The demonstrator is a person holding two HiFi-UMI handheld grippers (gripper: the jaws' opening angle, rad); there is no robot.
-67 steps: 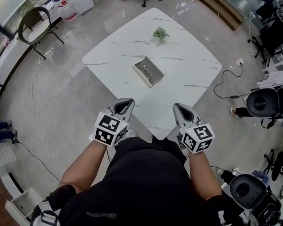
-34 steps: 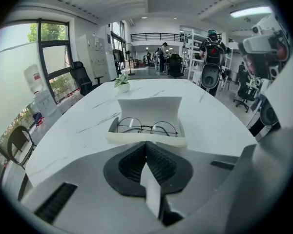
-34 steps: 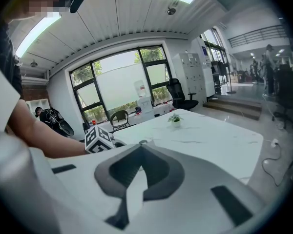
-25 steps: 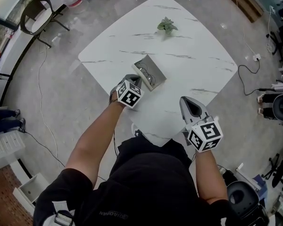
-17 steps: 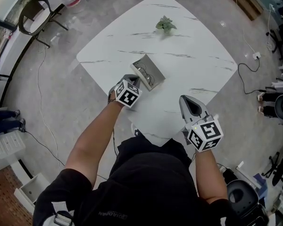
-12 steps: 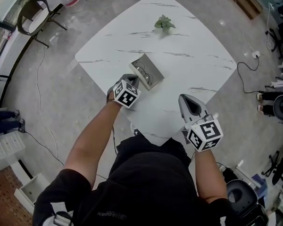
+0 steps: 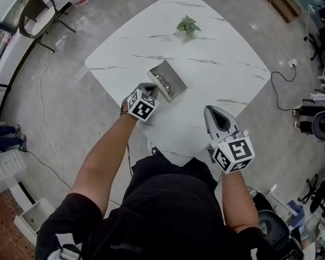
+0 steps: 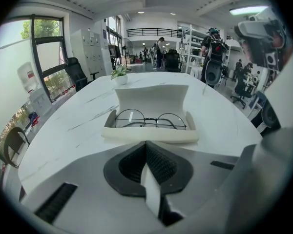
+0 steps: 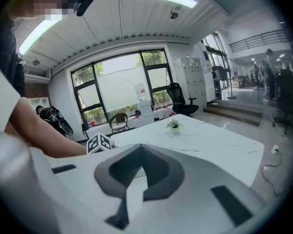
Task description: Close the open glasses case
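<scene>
As head view shows, open glasses case (image 7: 167,79) lies on white table (image 7: 222,47) toward left edge. Left gripper (image 7: 150,87) tips just beside case's near side. Right gripper (image 7: 212,110) well apart, over table's near corner.

Left gripper view: jaws together, nothing between. Case straight ahead, lid raised, glasses (image 8: 150,121) inside.

Right gripper view: jaws together, empty. Small plant (image 9: 174,125) farther along table.

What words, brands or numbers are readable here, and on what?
No text here reads clearly.
Shirt: small pale print, upside down, too blurred to read.
Cube on the left tool and cube on the right tool: black-and-white square patterns, no letters.
Glasses case: no print visible.
</scene>
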